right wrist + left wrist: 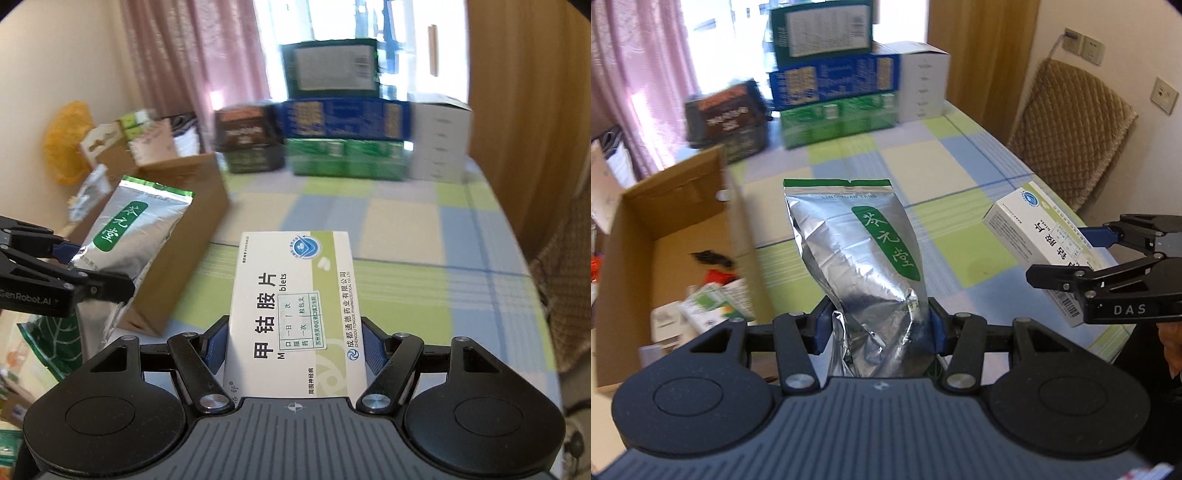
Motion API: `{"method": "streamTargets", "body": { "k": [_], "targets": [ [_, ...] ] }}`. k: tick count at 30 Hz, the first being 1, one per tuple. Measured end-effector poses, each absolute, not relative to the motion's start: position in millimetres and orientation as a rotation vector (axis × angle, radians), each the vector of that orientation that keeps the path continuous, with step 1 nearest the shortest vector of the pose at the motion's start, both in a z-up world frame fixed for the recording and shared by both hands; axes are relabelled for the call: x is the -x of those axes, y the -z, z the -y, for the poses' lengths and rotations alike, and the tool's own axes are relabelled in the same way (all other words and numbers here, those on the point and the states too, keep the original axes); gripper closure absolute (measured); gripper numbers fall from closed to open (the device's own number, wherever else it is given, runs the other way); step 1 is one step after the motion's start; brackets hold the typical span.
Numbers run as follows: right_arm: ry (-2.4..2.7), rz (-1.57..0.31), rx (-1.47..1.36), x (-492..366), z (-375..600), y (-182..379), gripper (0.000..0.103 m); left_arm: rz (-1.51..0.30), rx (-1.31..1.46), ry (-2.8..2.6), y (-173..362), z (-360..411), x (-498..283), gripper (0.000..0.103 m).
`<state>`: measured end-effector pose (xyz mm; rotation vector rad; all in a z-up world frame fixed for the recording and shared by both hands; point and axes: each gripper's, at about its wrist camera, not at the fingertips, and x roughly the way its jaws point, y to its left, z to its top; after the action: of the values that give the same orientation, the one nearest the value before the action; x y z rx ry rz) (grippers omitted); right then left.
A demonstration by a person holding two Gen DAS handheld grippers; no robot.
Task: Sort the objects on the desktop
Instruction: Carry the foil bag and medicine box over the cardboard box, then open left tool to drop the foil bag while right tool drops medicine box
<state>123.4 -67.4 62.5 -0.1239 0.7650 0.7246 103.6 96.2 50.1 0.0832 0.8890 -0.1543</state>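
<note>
My left gripper (877, 326) is shut on a silver foil tea pouch (857, 251) with a green label, held upright above the table beside the open cardboard box (676, 229). The pouch also shows in the right wrist view (125, 236), with the left gripper (74, 275) at the left edge. My right gripper (293, 349) is shut on a white and green medicine box (295, 295), held above the checked tablecloth. That medicine box (1034, 240) and the right gripper (1082, 258) show at the right of the left wrist view.
The cardboard box holds several small packs (713, 306). Stacked green, blue and white cartons (842, 81) and a dark box (727, 118) stand at the table's far end. A padded chair (1071, 133) stands at the right. The checked tablecloth (960, 166) covers the table.
</note>
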Motion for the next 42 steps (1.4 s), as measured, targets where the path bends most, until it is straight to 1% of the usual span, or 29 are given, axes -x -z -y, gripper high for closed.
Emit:
{"method": "streamTargets", "body": {
  "k": [9, 18, 26, 42],
  "targets": [
    [-0.865, -0.729, 0.170, -122.8, -32.1, -90.9, 0.035, -0.863, -0.083, 0.022, -83.2, -182.9, -83.6, 0.057],
    [-0.944, -0.731, 0.196, -139.9, -112.5, -97.5, 0.035, -0.859, -0.077, -0.083, -99.7, -262.4, -100.2, 0.057],
    [-0.966, -0.745, 0.205, -161.0, -154.7, -90.2, 0.035, -0.869, -0.058, -0.090, -89.3, -293.8, -128.7, 0.057],
    [-0.971, -0.781, 0.188, -193.7, -194.2, -62.3, 0.035, -0.902, -0.024, -0.083, -51.0, -322.6, -165.6, 0.057]
  ]
}}
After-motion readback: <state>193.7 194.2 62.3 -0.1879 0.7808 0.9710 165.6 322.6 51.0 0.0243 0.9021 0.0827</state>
